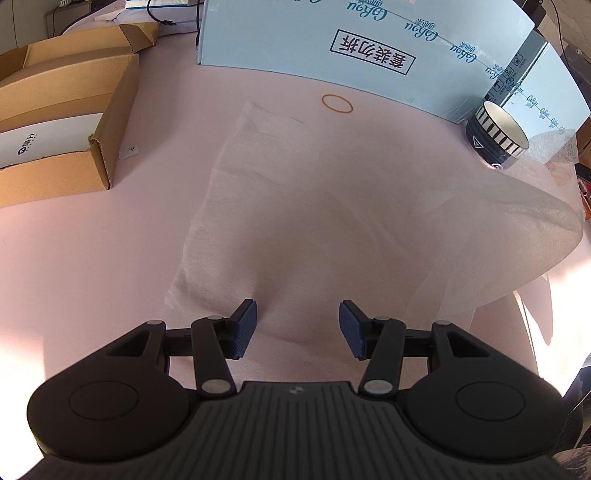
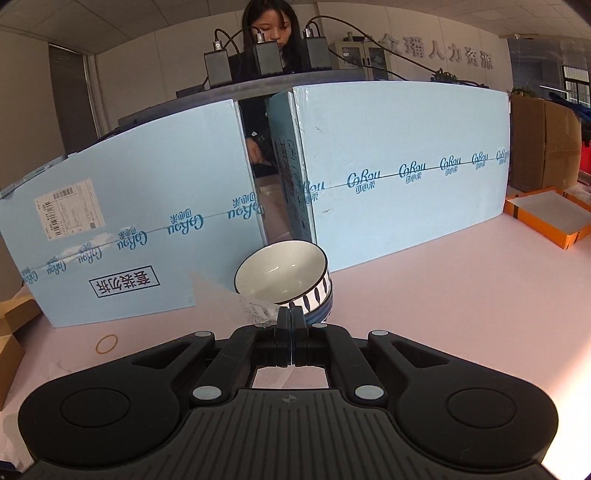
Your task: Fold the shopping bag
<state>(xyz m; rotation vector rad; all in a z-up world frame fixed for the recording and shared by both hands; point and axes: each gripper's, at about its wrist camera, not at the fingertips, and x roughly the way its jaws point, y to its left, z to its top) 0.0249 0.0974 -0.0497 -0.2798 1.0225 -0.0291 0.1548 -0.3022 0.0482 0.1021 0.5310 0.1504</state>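
A thin translucent white shopping bag [image 1: 295, 203] lies spread on the pink table [image 1: 74, 258]. My left gripper [image 1: 297, 314] hovers open over its near end, blue pads apart, with only flat bag film below them. The bag's right side rises off the table in a lifted sheet toward the right edge of the left wrist view. My right gripper [image 2: 291, 314] is shut, and a crinkled corner of the shopping bag [image 2: 255, 310] sticks out to the left of its tips, pinched between them.
A striped bowl [image 1: 496, 136] [image 2: 284, 277] stands just beyond the bag, against light-blue cartons [image 1: 332, 37] [image 2: 147, 221]. A rubber band [image 1: 337, 103] [image 2: 107, 344] lies near them. An open cardboard box [image 1: 55, 129] sits left, an orange tray [image 2: 550, 218] far right. A person [image 2: 273, 22] sits behind.
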